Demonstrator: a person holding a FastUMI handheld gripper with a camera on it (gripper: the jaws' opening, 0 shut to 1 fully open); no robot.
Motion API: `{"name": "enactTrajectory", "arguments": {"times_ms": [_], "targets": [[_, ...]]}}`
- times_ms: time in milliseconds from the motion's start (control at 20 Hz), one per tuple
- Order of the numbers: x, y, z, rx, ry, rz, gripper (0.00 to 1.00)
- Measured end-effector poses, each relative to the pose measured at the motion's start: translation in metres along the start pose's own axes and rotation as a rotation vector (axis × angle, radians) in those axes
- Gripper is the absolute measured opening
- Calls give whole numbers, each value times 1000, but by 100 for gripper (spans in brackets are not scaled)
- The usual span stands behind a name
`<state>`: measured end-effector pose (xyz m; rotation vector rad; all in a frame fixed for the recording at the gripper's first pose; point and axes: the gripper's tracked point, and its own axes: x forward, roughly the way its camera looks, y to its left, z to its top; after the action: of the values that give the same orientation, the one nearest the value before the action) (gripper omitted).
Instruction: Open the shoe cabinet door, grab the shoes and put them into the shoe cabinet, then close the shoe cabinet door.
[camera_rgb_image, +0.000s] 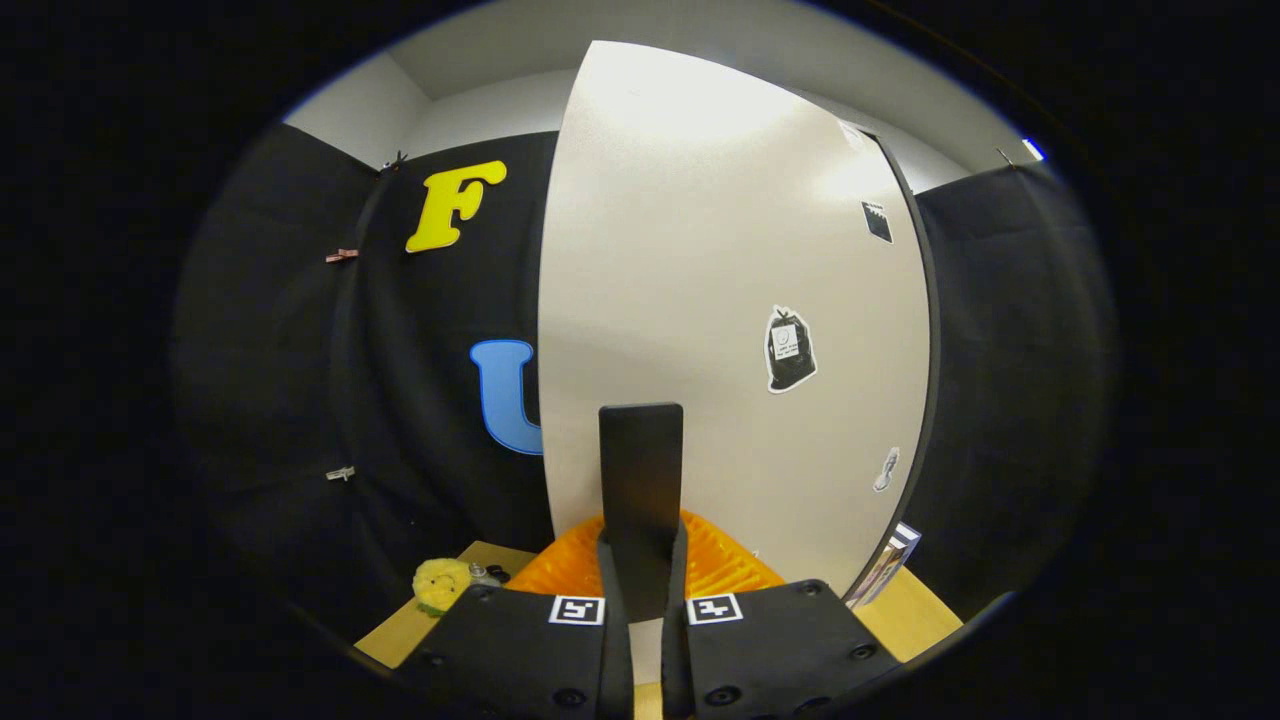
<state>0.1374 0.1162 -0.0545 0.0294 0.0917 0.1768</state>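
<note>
The gripper (641, 560) is nearly closed on the door's (700, 300) black handle (641, 480), seemingly pinching it. Orange shoes (720, 565) lie just beyond, on the desk (915, 615).

Cream-white cabinet door (700, 300) with black-and-white stickers (790, 348) at centre; black handle (641, 480) below; ridged orange fingers (720, 560) low centre; black gripper (643, 590) with black-white square markers (577, 609); yellow plush toy (441, 582) lower left; pale wooden floor (910, 610).

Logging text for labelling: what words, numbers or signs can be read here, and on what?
None can be read.
Door stickers: bag sticker has print, too small to read; two others blurred.
Gripper, shut before the door: two square markers, patterns, no words.
</note>
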Motion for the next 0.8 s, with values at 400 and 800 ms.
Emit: {"name": "enactTrajectory", "arguments": {"times_ms": [400,800], "targets": [[-56,-41,0,23,-3,27,15],[-95,-90,-2,30,0,43,14]]}}
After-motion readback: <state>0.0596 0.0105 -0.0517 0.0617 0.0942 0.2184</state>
